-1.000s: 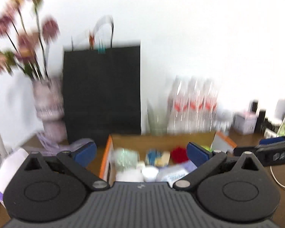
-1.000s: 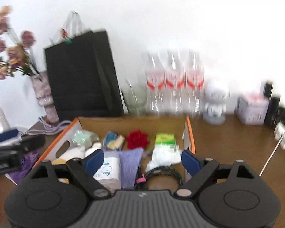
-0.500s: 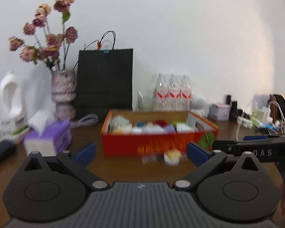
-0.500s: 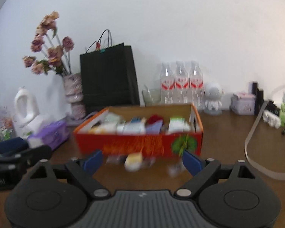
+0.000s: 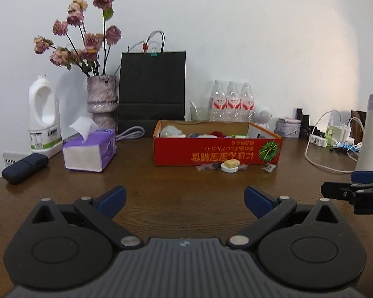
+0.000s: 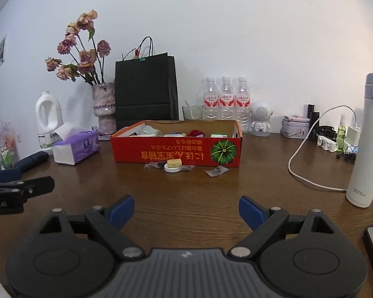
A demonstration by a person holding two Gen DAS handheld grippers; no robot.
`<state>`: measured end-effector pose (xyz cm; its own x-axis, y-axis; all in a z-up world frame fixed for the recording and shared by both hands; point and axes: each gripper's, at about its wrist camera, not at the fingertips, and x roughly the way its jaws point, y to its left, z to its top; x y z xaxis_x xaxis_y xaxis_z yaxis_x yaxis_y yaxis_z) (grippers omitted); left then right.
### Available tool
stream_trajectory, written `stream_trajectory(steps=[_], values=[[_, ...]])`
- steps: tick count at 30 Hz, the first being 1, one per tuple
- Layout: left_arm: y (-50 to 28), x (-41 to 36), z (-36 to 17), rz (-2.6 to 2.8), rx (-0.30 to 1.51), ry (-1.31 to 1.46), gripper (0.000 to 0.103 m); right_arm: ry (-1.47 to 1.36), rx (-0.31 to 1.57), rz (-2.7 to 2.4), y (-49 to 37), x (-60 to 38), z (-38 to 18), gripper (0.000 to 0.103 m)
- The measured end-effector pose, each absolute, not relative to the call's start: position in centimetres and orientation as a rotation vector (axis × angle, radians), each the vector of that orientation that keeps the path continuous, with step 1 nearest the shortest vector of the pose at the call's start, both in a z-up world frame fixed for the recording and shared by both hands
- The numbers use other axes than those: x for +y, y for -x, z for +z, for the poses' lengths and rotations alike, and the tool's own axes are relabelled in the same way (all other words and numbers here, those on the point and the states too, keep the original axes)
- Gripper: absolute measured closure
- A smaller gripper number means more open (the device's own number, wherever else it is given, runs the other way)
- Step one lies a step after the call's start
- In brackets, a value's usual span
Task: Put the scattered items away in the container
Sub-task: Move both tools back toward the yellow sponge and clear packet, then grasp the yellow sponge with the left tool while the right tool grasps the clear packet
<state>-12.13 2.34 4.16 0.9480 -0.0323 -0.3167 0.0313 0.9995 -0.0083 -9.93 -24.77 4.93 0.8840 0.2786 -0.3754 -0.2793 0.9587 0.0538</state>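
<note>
The box [image 5: 217,151], red cardboard with an open top and a green pumpkin print on its front, sits on the brown table [image 5: 181,193] well ahead of both grippers, already holding a mix of small things. The left gripper [image 5: 184,198] hangs over bare wood with its blue-tipped jaws wide apart and nothing between them; the right gripper [image 6: 186,209] is the same, jaws spread wide over empty table, and each one shows at the edge of the other's view. Just in front of the box, touching or nearly touching its front wall, lie the loose bits: a white lid [image 6: 172,168] with a yellow block [image 6: 174,163] resting on it, crumpled wrappers [image 6: 151,166] on either side, and one more wrapper [image 6: 216,171] a little to the right. Left of the box stands a purple tissue pack [image 5: 90,150], then a dark case [image 5: 24,167] and a white jug [image 5: 43,114]. Behind are a vase of dried roses [image 5: 102,99], a black paper bag [image 5: 151,89], three water bottles [image 5: 232,104] and a small round white speaker [image 6: 261,118]. On the right a white flask [image 6: 365,144] stands upright, with a white cable [image 6: 308,164] looping across the wood beside it.
</note>
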Motion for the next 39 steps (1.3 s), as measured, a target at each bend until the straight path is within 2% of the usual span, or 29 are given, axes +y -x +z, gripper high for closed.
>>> stream_trajectory(steps=[9,10,11,13,17,20,22,25,29,30,31,32,33,39], values=[[4.2,-0.3,3.5,-0.134,0.391,-0.006,0.0,-0.031,0.507,0.265,1.0,-25.7,4.3,0.019],[2.9,-0.7,3.3,-0.147,0.398,-0.012,0.001,-0.036,0.532,0.269,-0.6,-25.8,4.0,0.025],[1.6,-1.1,3.2,-0.159,0.405,-0.022,0.004,-0.042,0.558,0.274,-2.2,-25.7,3.8,0.033],[-1.3,-1.8,3.1,-0.192,0.417,-0.042,0.015,-0.055,0.599,0.293,-5.4,-25.7,3.3,0.04],[-7.7,-3.4,2.9,-0.289,0.455,-0.091,0.028,-0.053,0.658,0.305,-10.9,-25.1,2.2,0.044],[-11.7,-4.1,2.1,-0.333,0.505,-0.118,0.043,-0.078,0.695,0.295,-13.9,-24.8,1.5,0.046],[-13.6,-4.5,1.2,-0.351,0.551,-0.147,0.057,-0.086,0.699,0.311,-15.0,-24.6,1.2,0.054],[-14.8,-4.2,0.5,-0.4,0.578,-0.137,0.059,-0.049,0.681,0.31,-15.5,-24.2,0.9,0.066],[-15.6,-4.8,0.2,-0.438,0.604,-0.191,0.06,-0.009,0.658,0.306,-15.6,-24.1,0.8,0.076],[-15.7,-5.0,0.1,-0.439,0.61,-0.204,0.063,0.006,0.651,0.303,-15.5,-24.1,0.7,0.077],[-15.8,-5.0,0.1,-0.449,0.617,-0.201,0.072,0.019,0.647,0.3,-15.3,-24.0,0.8,0.08],[-15.8,-5.0,0.1,-0.461,0.627,-0.192,0.074,0.026,0.646,0.297,-15.3,-24.0,0.8,0.085],[-15.8,-5.0,0.2,-0.458,0.624,-0.182,0.078,0.026,0.646,0.295,-15.2,-24.0,0.8,0.086],[-14.3,-4.1,1.9,-0.397,0.59,-0.115,0.079,-0.014,0.627,0.282,-14.8,-24.7,1.0,0.092]])
